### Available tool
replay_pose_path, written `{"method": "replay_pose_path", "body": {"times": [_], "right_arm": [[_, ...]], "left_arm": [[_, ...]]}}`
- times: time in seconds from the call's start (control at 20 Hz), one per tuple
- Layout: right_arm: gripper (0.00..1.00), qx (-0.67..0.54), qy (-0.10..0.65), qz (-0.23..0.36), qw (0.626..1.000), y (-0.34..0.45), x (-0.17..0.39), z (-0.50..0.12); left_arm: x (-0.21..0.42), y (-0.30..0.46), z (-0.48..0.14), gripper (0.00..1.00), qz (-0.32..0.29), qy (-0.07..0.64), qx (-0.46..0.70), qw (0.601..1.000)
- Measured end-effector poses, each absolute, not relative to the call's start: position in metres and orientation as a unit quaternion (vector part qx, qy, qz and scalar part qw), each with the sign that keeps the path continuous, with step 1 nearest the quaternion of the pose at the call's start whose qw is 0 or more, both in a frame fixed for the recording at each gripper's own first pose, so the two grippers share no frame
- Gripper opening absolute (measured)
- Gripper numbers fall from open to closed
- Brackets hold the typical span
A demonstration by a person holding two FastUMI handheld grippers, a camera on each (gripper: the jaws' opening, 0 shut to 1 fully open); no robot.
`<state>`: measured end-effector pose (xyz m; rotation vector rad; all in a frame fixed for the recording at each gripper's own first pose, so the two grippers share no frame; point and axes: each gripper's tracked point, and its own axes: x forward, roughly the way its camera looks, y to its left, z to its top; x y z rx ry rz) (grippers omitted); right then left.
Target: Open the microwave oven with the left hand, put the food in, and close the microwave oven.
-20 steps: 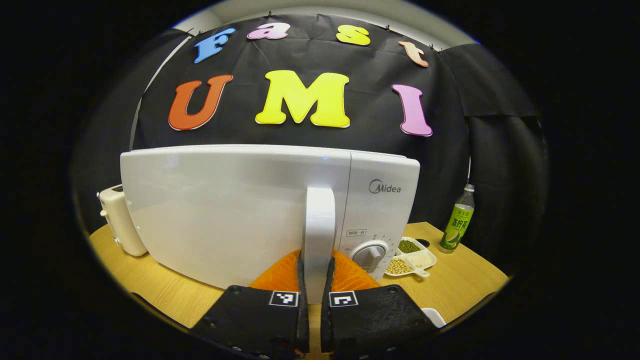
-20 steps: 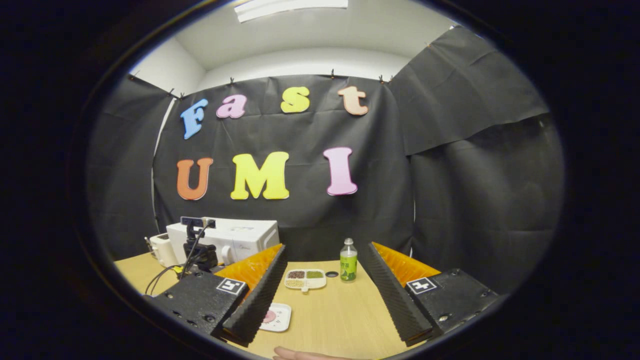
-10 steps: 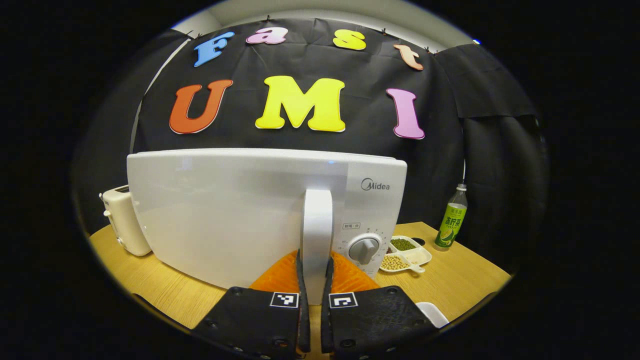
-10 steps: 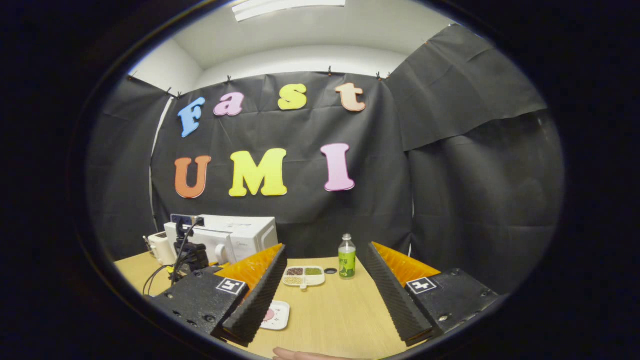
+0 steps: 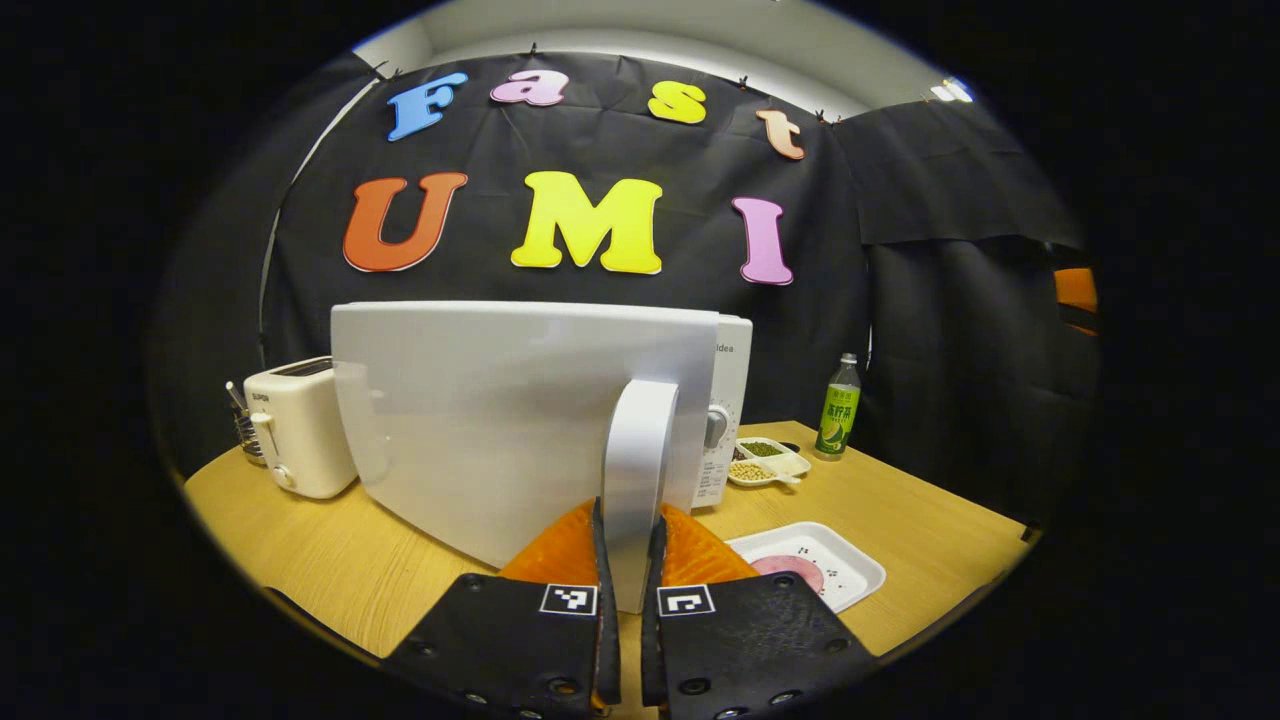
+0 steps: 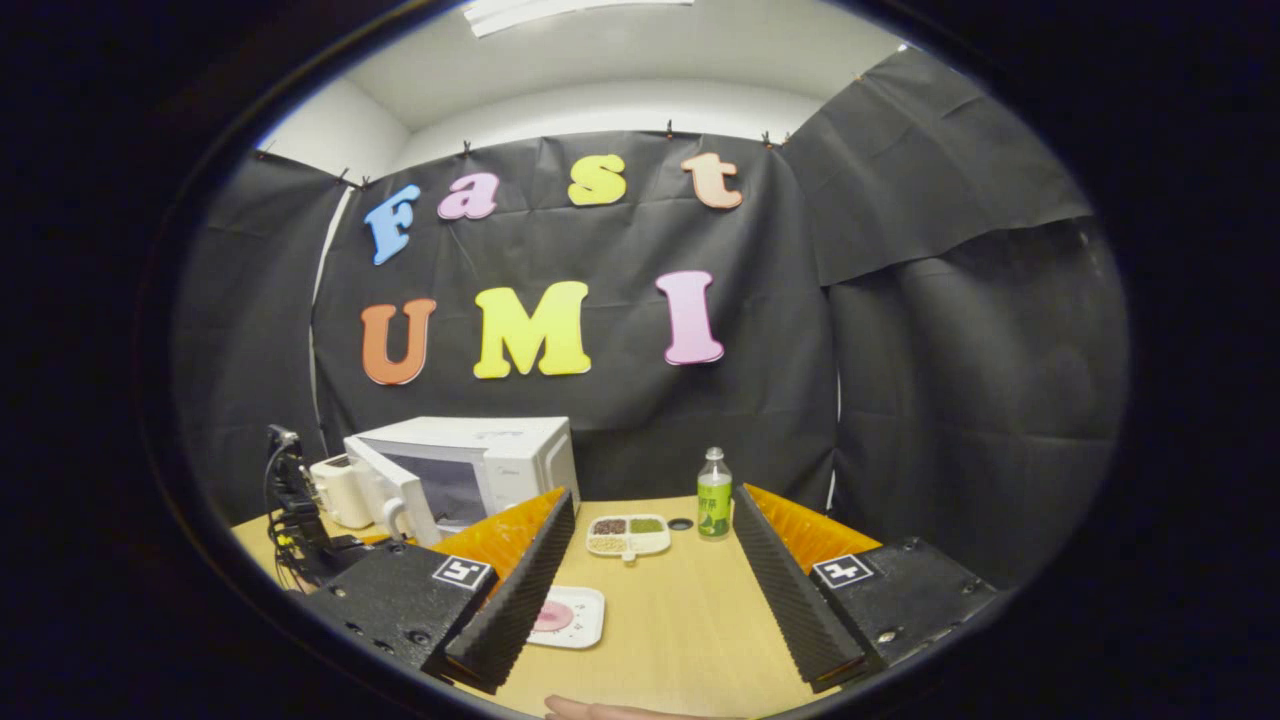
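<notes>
White microwave (image 6: 470, 465) at table's (image 6: 660, 620) left rear, door (image 5: 520, 420) part open. Left gripper (image 5: 628, 560) clamped on door handle (image 5: 636, 470). Right gripper (image 6: 645, 590) spread wide, nothing held, over table nr food tray (image 6: 570, 617).

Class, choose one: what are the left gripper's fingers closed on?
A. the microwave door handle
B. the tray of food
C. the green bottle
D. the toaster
A: in the left gripper view, the left gripper has both fingers pressed on the microwave door handle, with the door part open.
</notes>
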<state>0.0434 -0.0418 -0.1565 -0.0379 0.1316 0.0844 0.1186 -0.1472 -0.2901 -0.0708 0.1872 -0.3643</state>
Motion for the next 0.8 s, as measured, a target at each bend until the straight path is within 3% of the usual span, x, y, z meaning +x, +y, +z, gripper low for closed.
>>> {"method": "replay_pose_path", "body": {"times": [0.05, 0.1, 0.15, 0.2, 0.3, 0.4, 0.55, 0.6, 0.65, 0.7, 0.75, 0.8], "right_arm": [[1.00, -0.019, 0.071, 0.045, 0.996, -0.036, 0.040, -0.158], [0.94, -0.020, 0.076, 0.049, 0.996, -0.030, 0.037, -0.161], [0.94, -0.020, 0.080, 0.053, 0.995, -0.023, 0.033, -0.162], [1.00, -0.020, 0.082, 0.056, 0.995, -0.017, 0.028, -0.162], [1.00, -0.023, 0.079, 0.063, 0.995, -0.004, 0.020, -0.160], [1.00, -0.028, 0.072, 0.069, 0.995, 0.008, 0.012, -0.156], [1.00, -0.029, 0.071, 0.085, 0.993, 0.029, 0.004, -0.155], [1.00, -0.031, 0.072, 0.091, 0.993, 0.036, 0.003, -0.156], [1.00, -0.035, 0.074, 0.094, 0.992, 0.042, 0.003, -0.158], [1.00, -0.039, 0.076, 0.097, 0.992, 0.045, 0.003, -0.160], [1.00, -0.044, 0.078, 0.100, 0.991, 0.049, 0.004, -0.162], [1.00, -0.049, 0.082, 0.102, 0.990, 0.053, 0.005, -0.164]], "left_arm": [[0.110, -0.138, -0.289, 0.07, -0.183, 0.088, -0.034, 0.979], [0.102, -0.128, -0.291, 0.07, -0.186, 0.087, -0.032, 0.978], [0.095, -0.120, -0.291, 0.07, -0.190, 0.085, -0.032, 0.978], [0.088, -0.109, -0.291, 0.07, -0.191, 0.085, -0.030, 0.977], [0.075, -0.079, -0.292, 0.07, -0.171, 0.080, -0.024, 0.982], [0.060, -0.056, -0.286, 0.42, -0.167, 0.069, -0.021, 0.983], [0.038, -0.011, -0.285, 0.46, -0.136, 0.069, -0.019, 0.988], [0.032, 0.009, -0.284, 0.55, -0.118, 0.070, -0.015, 0.990], [0.024, 0.025, -0.283, 0.53, -0.108, 0.075, -0.015, 0.991], [0.018, 0.042, -0.280, 0.76, -0.091, 0.076, -0.017, 0.993], [0.010, 0.057, -0.277, 0.82, -0.081, 0.079, -0.022, 0.993], [0.001, 0.072, -0.275, 0.78, -0.067, 0.082, -0.027, 0.994]]}}
